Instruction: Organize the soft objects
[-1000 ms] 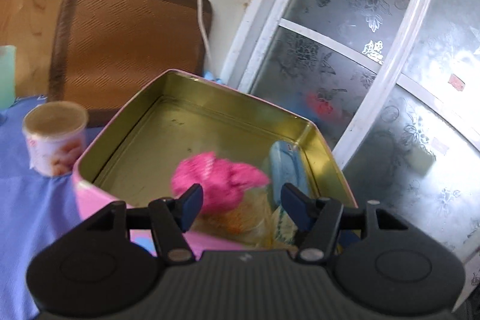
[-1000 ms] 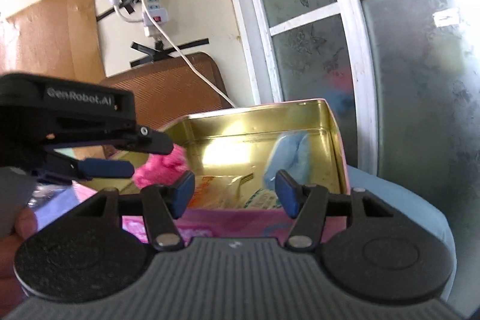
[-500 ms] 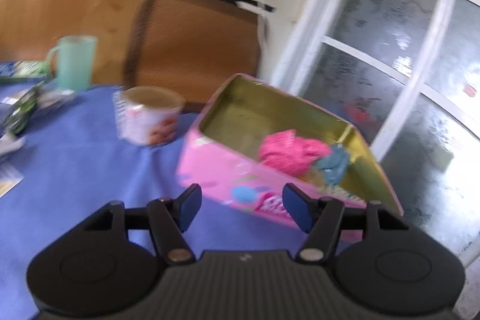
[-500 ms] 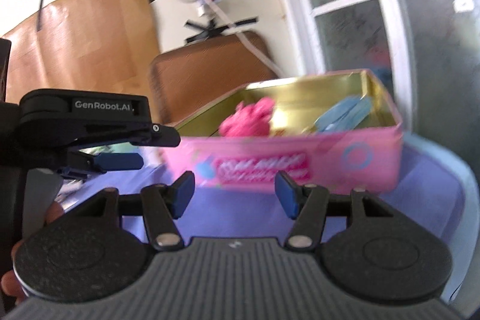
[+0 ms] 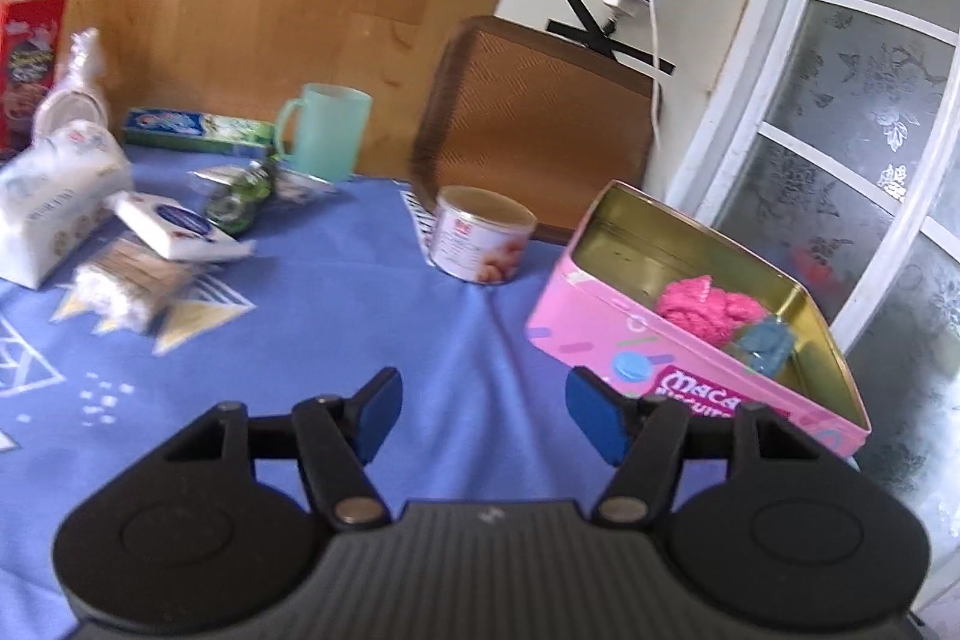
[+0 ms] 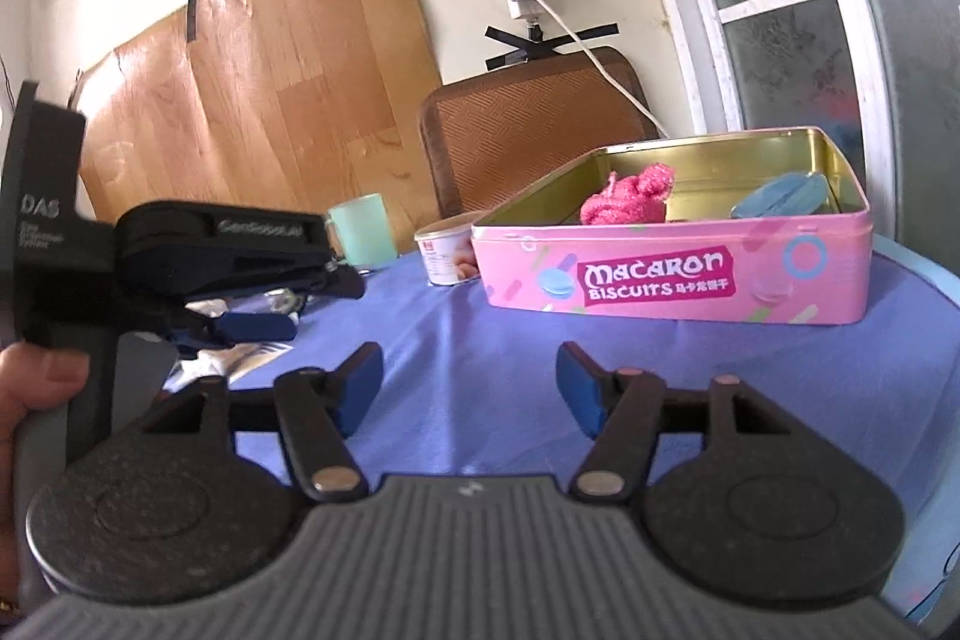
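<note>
A pink Macaron Biscuits tin point(image 5: 606, 340) point(image 6: 672, 274) stands open on the blue tablecloth at the right. Inside lie a pink knitted soft item point(image 5: 705, 307) point(image 6: 630, 193) and a blue soft item point(image 5: 765, 346) point(image 6: 780, 199). My left gripper point(image 5: 480, 415) is open and empty, hovering over the cloth to the left of the tin; it also shows in the right wrist view point(image 6: 276, 304). My right gripper point(image 6: 468, 394) is open and empty, in front of the tin.
A small can point(image 5: 480, 241) point(image 6: 447, 253) stands left of the tin. A green mug point(image 5: 324, 139) point(image 6: 363, 226), a white tissue pack point(image 5: 51, 202), packets point(image 5: 174, 226) and a red box point(image 5: 27, 64) crowd the table's far left. A brown chair back point(image 5: 534, 124) stands behind.
Both grippers have pulled back and away from the tin. The pink soft item, near the left fingers a second ago, now lies in the tin. The left view has swung left.
</note>
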Tool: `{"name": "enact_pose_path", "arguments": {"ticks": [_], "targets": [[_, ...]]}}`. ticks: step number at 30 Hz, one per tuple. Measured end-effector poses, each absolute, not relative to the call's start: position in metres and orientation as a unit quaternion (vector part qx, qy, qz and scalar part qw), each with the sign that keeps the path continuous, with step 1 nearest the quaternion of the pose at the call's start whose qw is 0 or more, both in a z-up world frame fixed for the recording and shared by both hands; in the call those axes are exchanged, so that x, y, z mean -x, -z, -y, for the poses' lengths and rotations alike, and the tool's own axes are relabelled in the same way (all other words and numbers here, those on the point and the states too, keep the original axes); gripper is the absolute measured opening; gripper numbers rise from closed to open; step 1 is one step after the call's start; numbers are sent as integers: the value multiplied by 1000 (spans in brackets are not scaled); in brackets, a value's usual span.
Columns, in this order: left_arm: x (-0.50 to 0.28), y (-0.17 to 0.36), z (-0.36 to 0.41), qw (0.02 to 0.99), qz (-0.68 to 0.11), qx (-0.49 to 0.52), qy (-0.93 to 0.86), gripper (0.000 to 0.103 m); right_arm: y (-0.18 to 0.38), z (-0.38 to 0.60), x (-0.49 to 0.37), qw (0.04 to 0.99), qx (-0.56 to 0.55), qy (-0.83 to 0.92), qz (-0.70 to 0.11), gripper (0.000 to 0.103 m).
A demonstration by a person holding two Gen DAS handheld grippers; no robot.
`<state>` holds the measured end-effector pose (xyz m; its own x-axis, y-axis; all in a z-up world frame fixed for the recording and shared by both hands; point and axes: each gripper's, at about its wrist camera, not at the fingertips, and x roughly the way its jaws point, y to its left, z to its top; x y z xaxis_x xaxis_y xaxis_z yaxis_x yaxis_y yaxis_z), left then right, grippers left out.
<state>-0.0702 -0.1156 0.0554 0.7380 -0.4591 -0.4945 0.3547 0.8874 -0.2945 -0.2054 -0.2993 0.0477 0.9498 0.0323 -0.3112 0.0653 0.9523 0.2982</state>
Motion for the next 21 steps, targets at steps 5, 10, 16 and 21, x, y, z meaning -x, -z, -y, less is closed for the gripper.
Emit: {"name": "enact_pose_path", "arguments": {"ticks": [5, 10, 16, 21], "targets": [[71, -73, 95, 945, -250, 81, 196, 73, -47, 287, 196, 973, -150, -4, -174, 67], [61, -58, 70, 947, -260, 96, 164, 73, -44, 271, 193, 974, -127, -24, -188, 67], [51, -34, 50, 953, -270, 78, 116, 71, -44, 258, 192, 973, -113, -34, -196, 67], [46, -24, 37, 958, -266, 65, 90, 71, -42, 252, 190, 971, -112, -40, -206, 67]]}}
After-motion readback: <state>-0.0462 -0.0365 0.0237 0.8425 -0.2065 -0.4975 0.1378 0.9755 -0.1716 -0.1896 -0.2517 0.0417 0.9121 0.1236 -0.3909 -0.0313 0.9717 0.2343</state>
